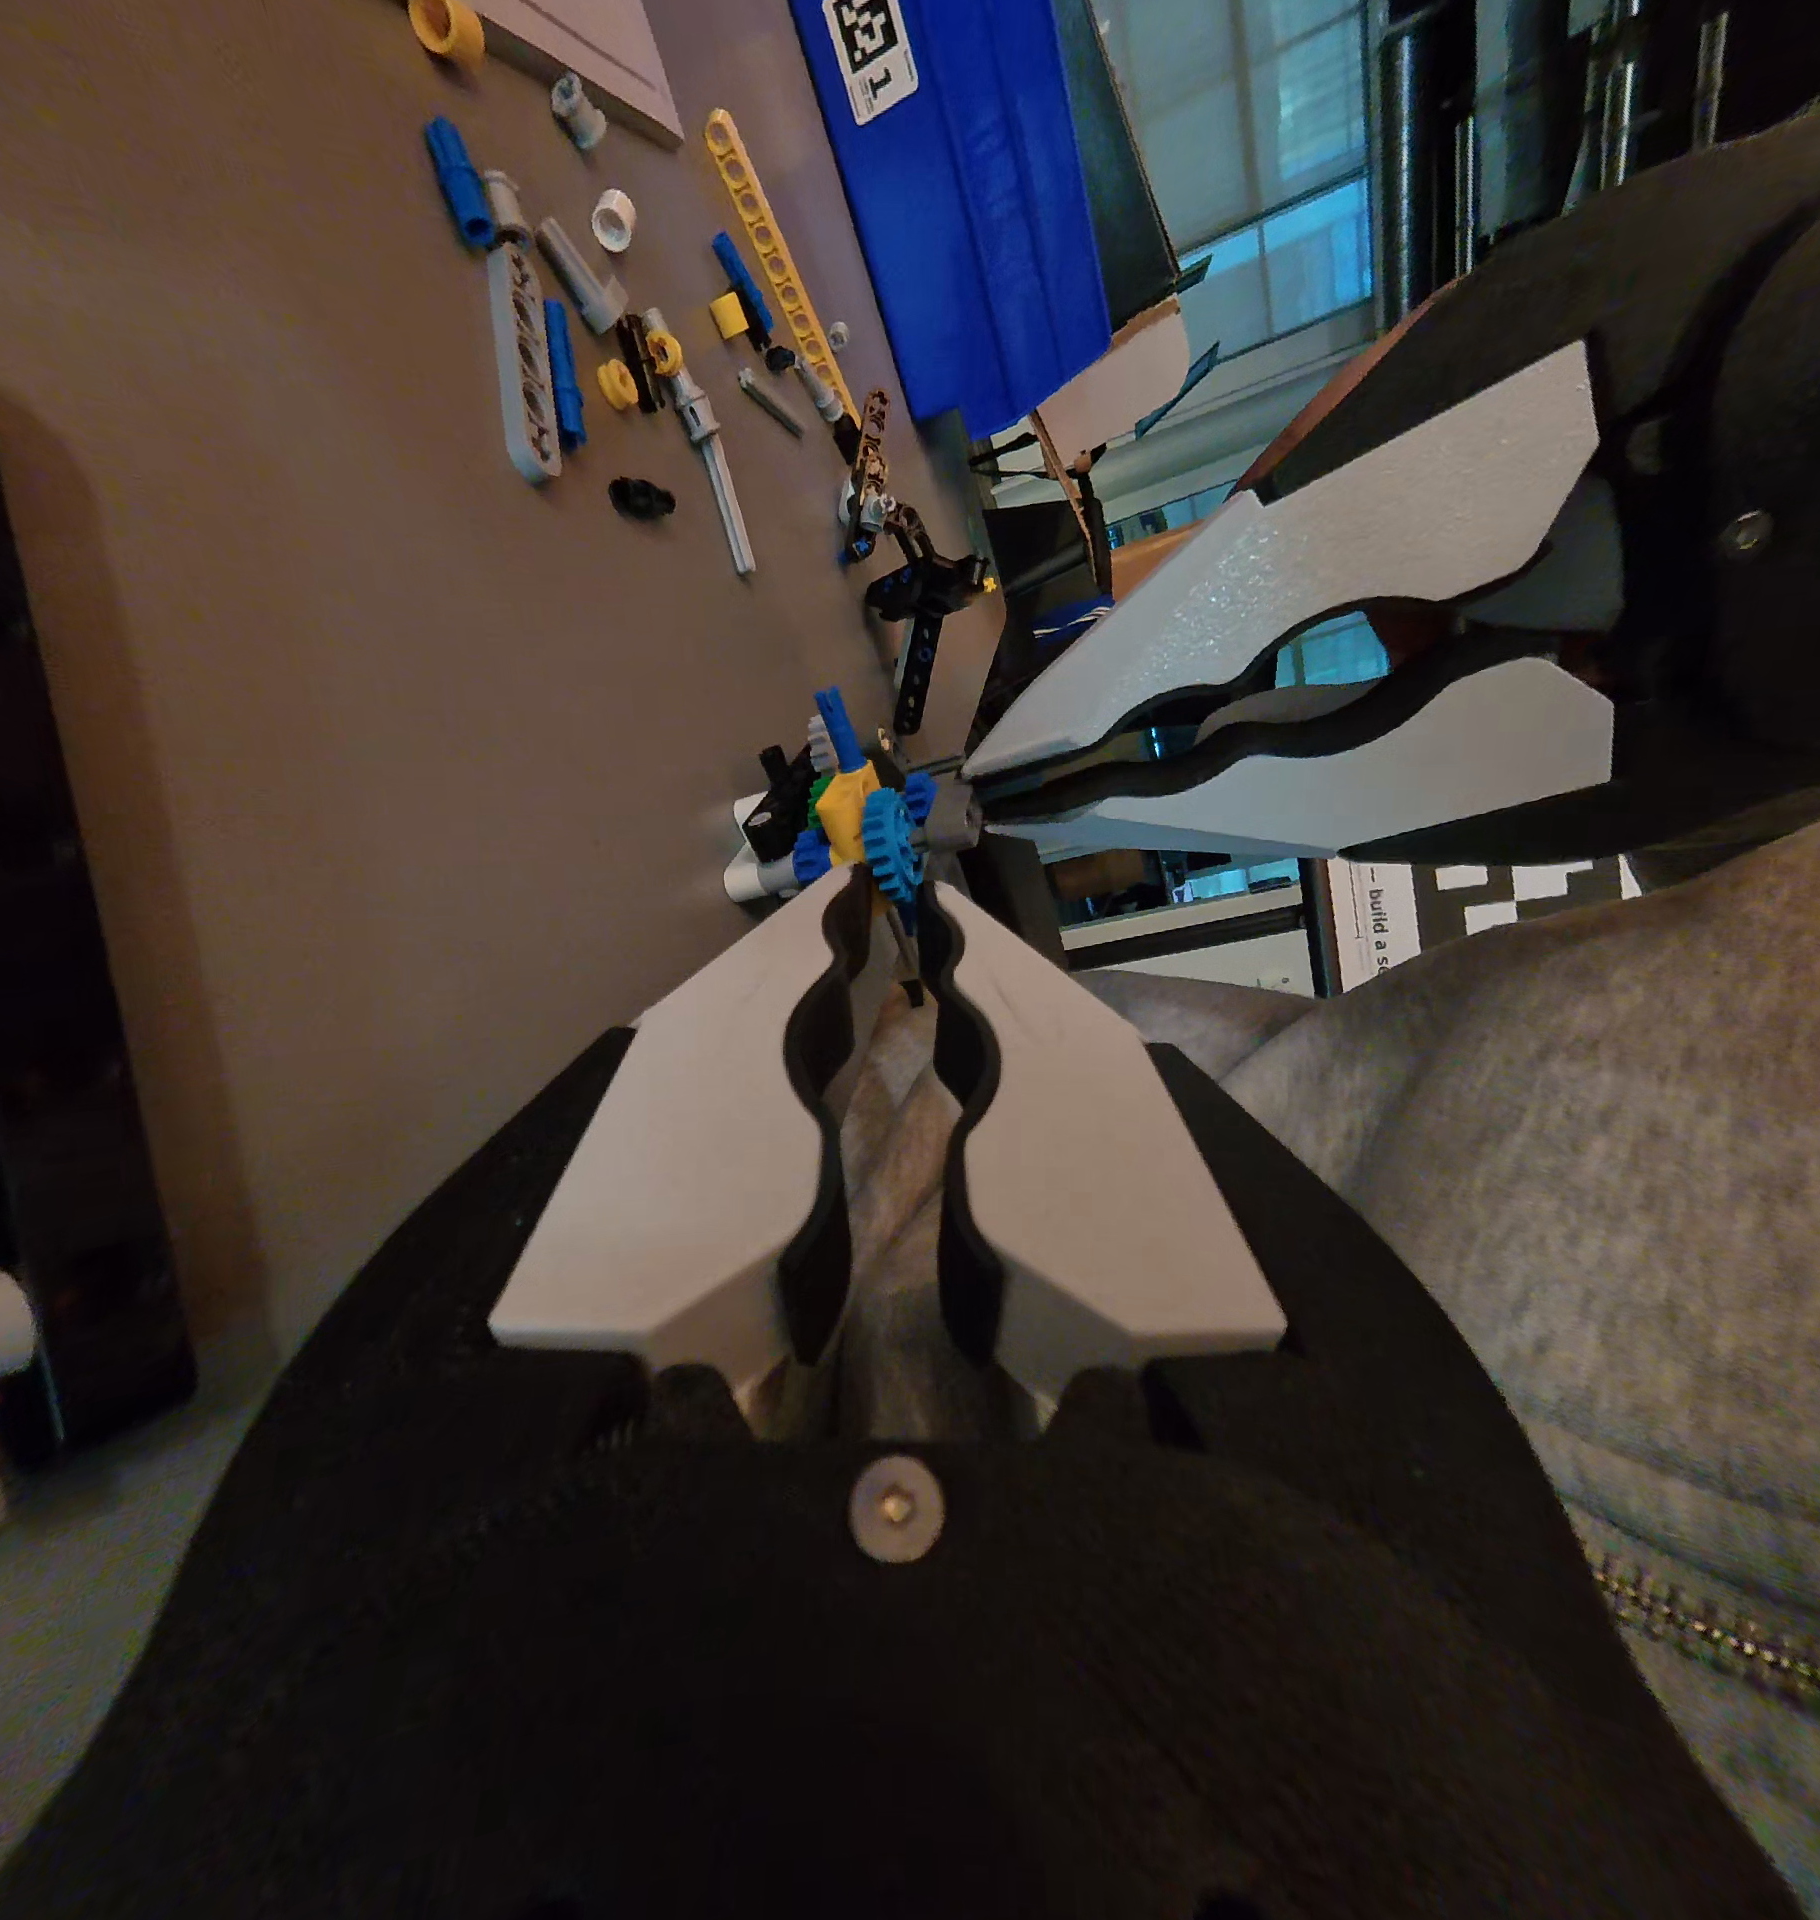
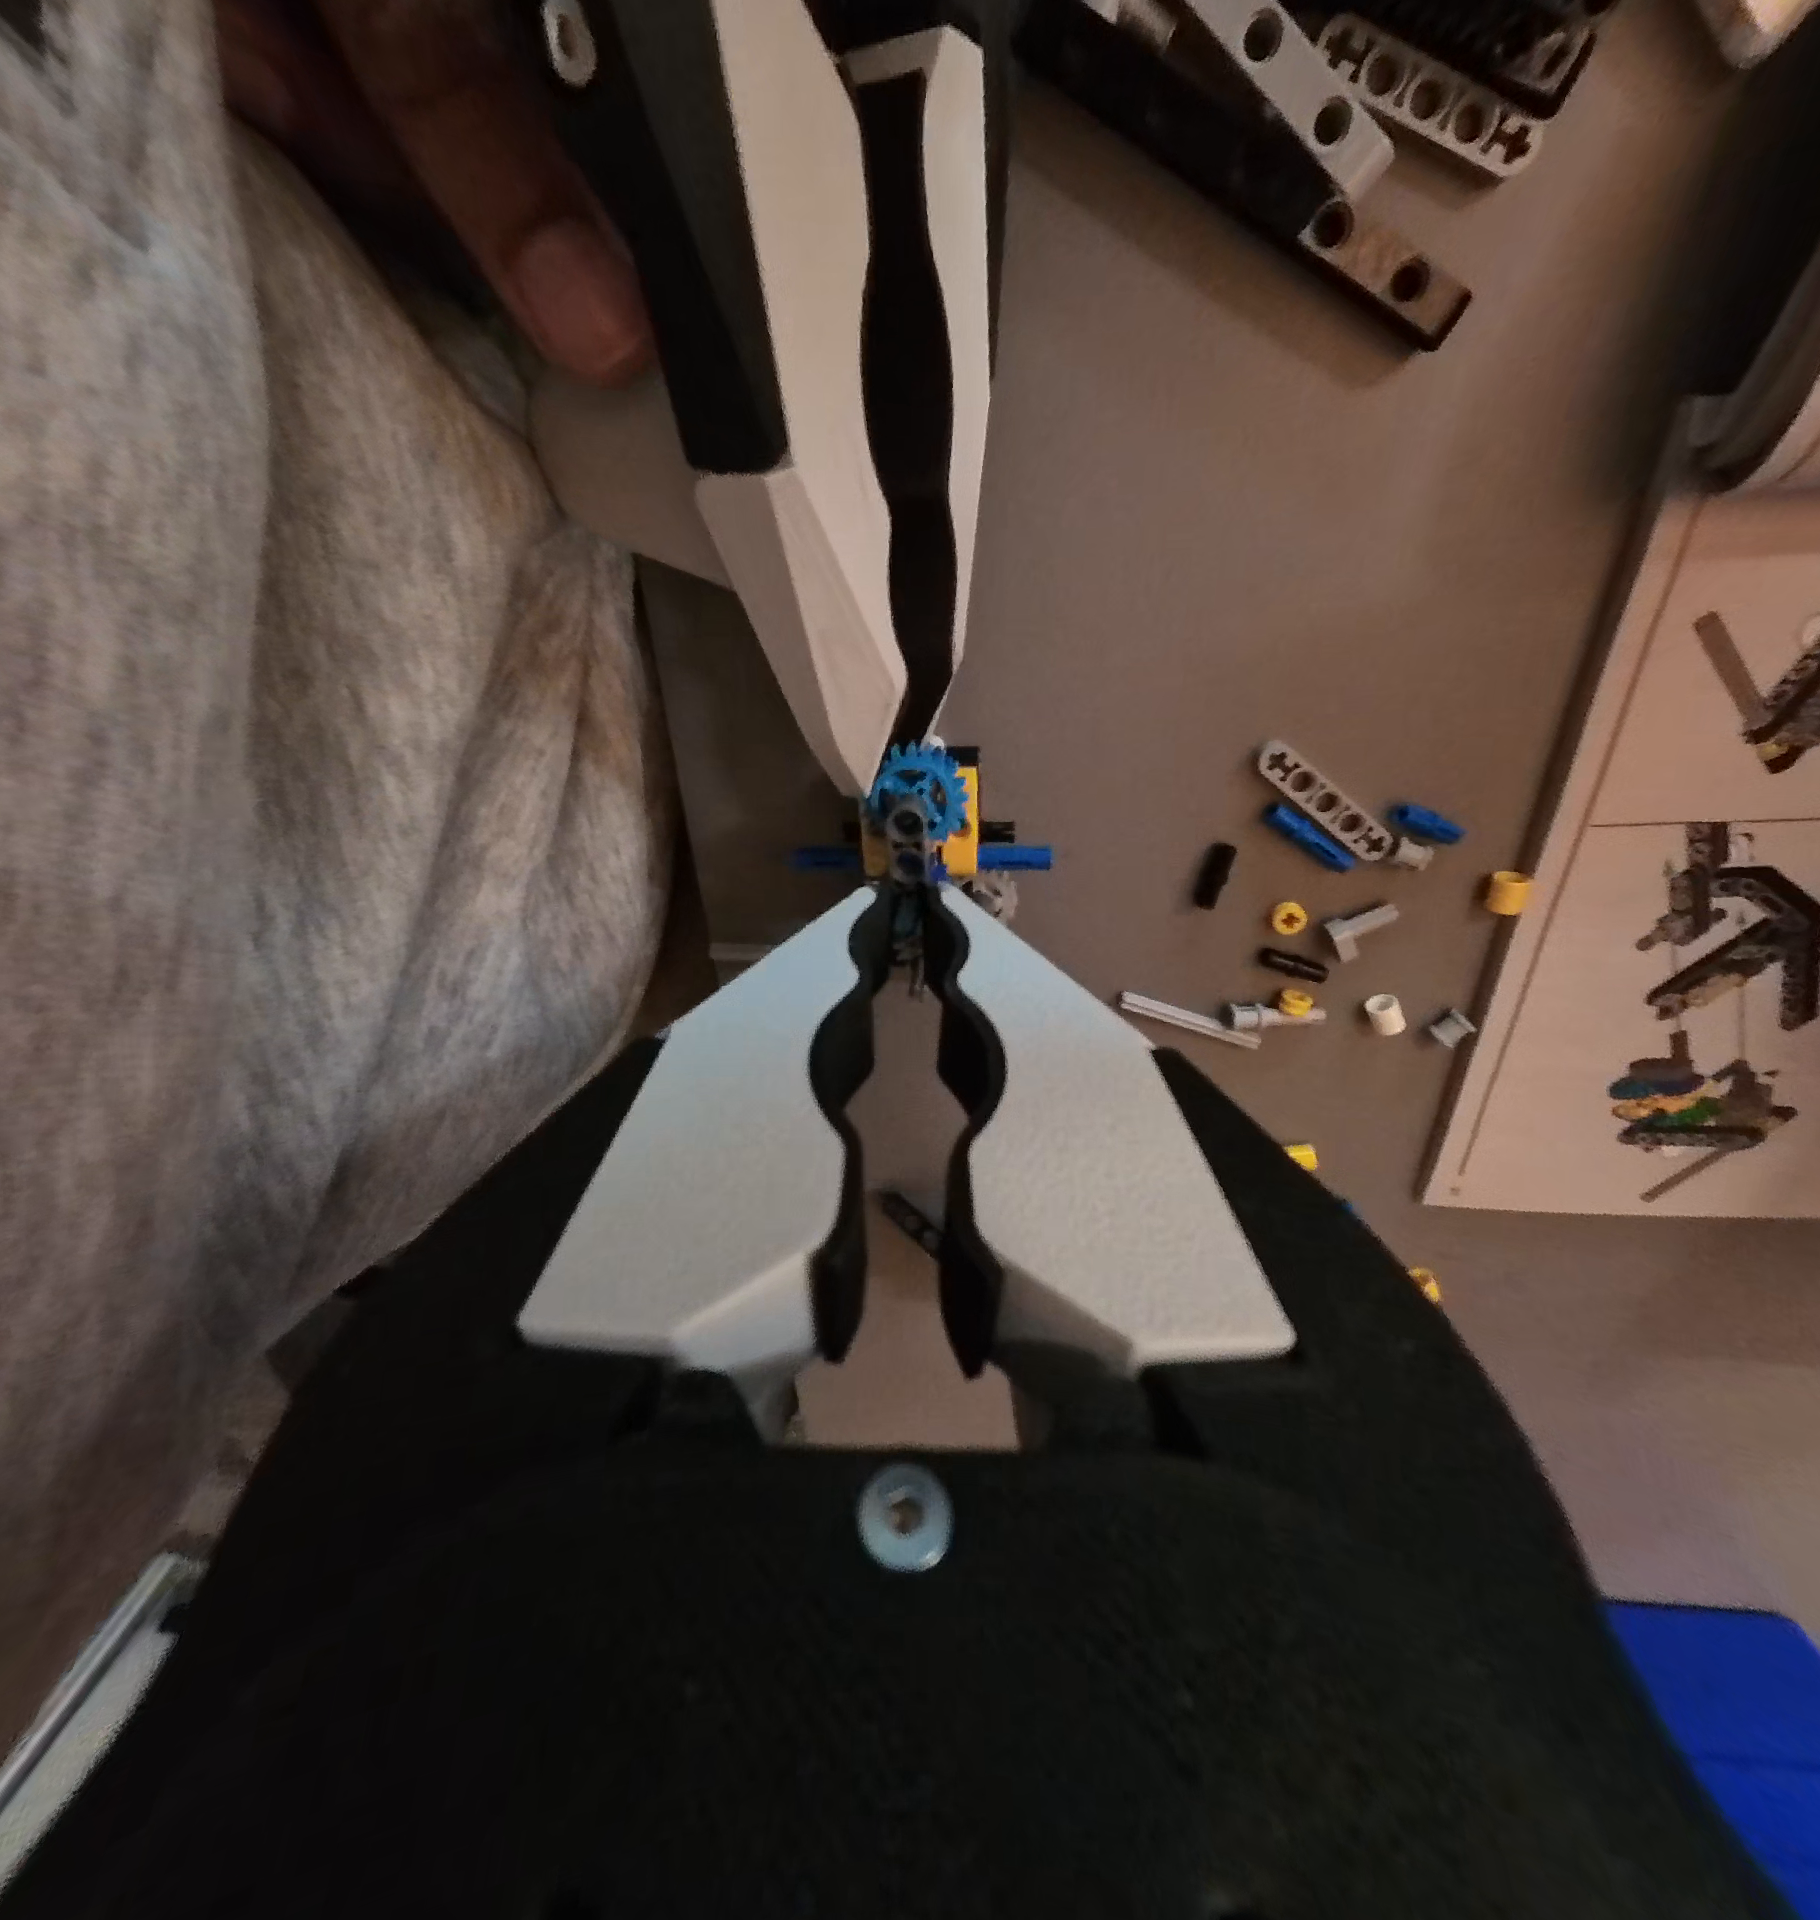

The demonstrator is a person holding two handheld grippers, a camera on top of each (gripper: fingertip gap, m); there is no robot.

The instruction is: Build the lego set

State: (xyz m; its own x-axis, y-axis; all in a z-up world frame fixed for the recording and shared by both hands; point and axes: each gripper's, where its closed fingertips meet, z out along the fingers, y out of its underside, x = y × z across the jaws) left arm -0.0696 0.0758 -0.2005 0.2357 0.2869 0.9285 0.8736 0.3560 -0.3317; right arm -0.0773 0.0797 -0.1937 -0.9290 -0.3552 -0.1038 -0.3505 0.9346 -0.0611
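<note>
A small lego assembly (image 1: 852,808), a yellow block with a blue gear (image 1: 890,821) and blue pins, is held in the air between both grippers. My left gripper (image 1: 893,896) is shut on it from below, with a dark axle (image 1: 908,951) showing between its pads. My right gripper (image 1: 973,802) comes in from the right and is shut on a small grey connector (image 1: 953,819) at the gear's side. In the right wrist view the right gripper (image 2: 908,902) pinches the grey piece (image 2: 903,836) under the gear (image 2: 914,795), and the left gripper (image 2: 914,743) reaches in from above.
Loose parts (image 1: 573,312) and a long yellow beam (image 1: 771,249) lie on the brown table, with a black sub-build (image 1: 921,582) near its edge. A blue box (image 1: 947,208) stands behind. The instruction booklet (image 2: 1664,935) and large beams (image 2: 1353,156) lie nearby. A grey sweater (image 1: 1508,1143) is close. The tips of both grippers are at nearly the same place.
</note>
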